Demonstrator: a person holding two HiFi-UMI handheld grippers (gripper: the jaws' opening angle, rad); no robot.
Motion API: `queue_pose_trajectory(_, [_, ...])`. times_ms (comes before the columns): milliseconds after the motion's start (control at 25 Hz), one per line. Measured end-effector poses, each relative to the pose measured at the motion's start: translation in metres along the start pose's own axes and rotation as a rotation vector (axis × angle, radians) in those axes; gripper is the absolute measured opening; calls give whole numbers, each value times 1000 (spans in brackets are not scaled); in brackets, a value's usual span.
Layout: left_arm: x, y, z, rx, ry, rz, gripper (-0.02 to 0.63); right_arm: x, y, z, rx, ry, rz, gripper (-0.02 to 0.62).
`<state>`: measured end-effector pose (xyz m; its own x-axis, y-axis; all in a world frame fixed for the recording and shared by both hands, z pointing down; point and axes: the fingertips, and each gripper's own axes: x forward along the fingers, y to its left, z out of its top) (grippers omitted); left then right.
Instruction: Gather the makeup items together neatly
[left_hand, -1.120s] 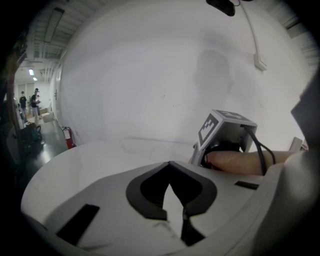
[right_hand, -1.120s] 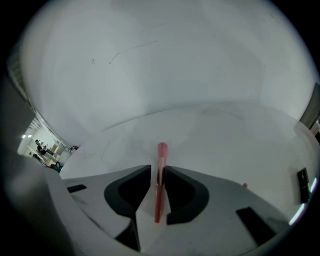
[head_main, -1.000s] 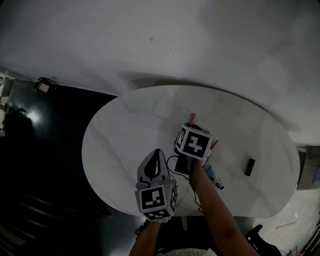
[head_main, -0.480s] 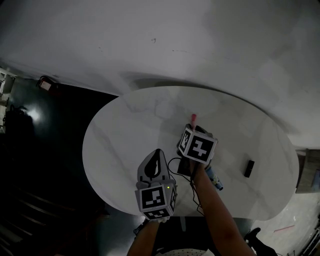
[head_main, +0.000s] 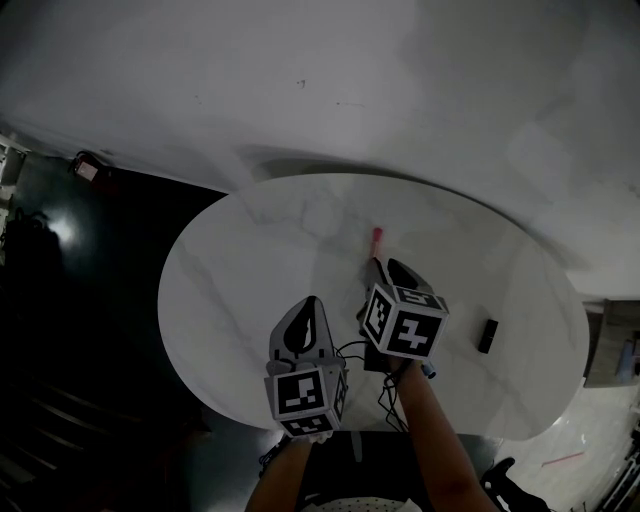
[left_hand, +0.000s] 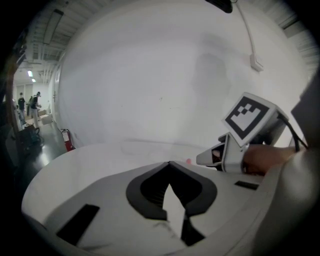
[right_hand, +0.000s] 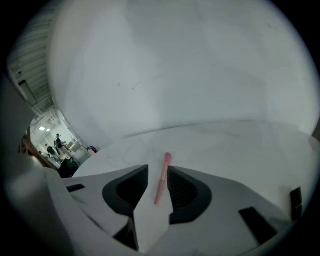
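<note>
The right gripper (right_hand: 157, 171) is being held over the white table (head_main: 240, 270) with its 2 jaws apart, these having just been opened. The pink makeup pencil (right_hand: 161, 181) is being seen in the gap between them, lying on the table and pressed by neither pad. The left gripper (left_hand: 170, 165) is being kept closed on nothing. 1 small black item (head_main: 487, 336) is lying well apart at the right.

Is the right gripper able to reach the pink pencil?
Probably yes: the right gripper has just been opening its jaws, nothing gripped, and the pink pencil lies uncovered on the table straight ahead.
</note>
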<state>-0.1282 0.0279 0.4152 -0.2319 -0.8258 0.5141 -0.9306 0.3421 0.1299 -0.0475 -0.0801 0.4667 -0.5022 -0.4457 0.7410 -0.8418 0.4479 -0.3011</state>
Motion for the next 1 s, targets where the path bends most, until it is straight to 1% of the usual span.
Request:
queue_pose_trajectory(120, [-1,-6,-3,1,9,-14,41,-17,5,2,-112,-46,46,115])
queue_pose_trajectory(200, [-2,-10,0,3,-5,-24,41,-27,3,1,-147,-64,73,105])
queue_pose_trajectory(320, [-5,-17,-3,8,-2,-45,41,-39,-2,-5,-164,-52,134,99])
queue_pose_trajectory(400, [-7,-21,-5,18,1,-60,41,-46,-7,-11,-205,-27,182,81])
queue_pose_trajectory(520, [-9,-27,-7,31,13,-81,41,-58,-13,-16,-335,-17,232,83])
queue_pose_trajectory(680, [-11,-38,-8,69,16,-125,41,-74,-14,-17,-498,-43,316,84])
queue_pose_trajectory(800, [-12,-45,-9,94,18,-151,41,-84,-9,-20,-628,-62,400,87])
queue_pose_trajectory(920, [-14,-52,-11,98,19,-179,41,-94,-6,-23,-790,-65,489,91])
queue_pose_trajectory(1000, [-16,-54,-12,98,18,-195,41,-95,-11,-25,-902,-47,511,91])
